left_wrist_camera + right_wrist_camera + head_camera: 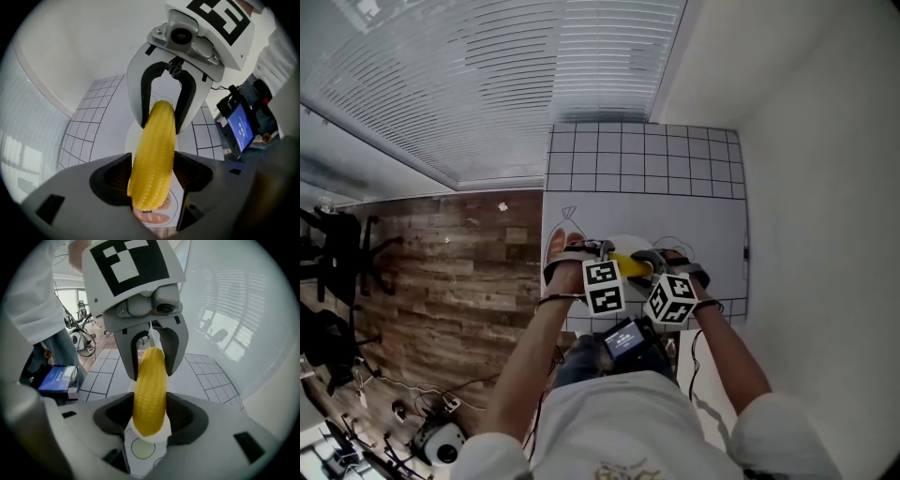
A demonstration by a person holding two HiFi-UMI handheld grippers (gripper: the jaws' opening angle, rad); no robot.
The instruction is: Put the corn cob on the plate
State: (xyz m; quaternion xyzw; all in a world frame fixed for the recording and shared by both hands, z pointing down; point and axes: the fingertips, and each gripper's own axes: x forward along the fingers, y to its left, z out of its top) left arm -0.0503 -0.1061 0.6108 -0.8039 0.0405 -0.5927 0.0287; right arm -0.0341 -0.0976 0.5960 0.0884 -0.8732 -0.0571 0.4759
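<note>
A yellow corn cob (631, 265) hangs level between my two grippers, just above a white plate (624, 243) on the table mat. My left gripper (614, 259) is shut on the cob's left end and my right gripper (652, 268) is shut on its right end. In the left gripper view the corn cob (152, 159) runs from my own jaws up into the right gripper (161, 108) opposite. The right gripper view mirrors this: the corn cob (150, 390) sits between my pads, and the left gripper (151, 352) clamps its far end.
A white mat (647, 178) with a grid and drawn outlines covers the table. Wooden floor (450, 253) lies to the left and a white wall (816, 187) to the right. A small device with a lit screen (623, 339) hangs at the person's chest.
</note>
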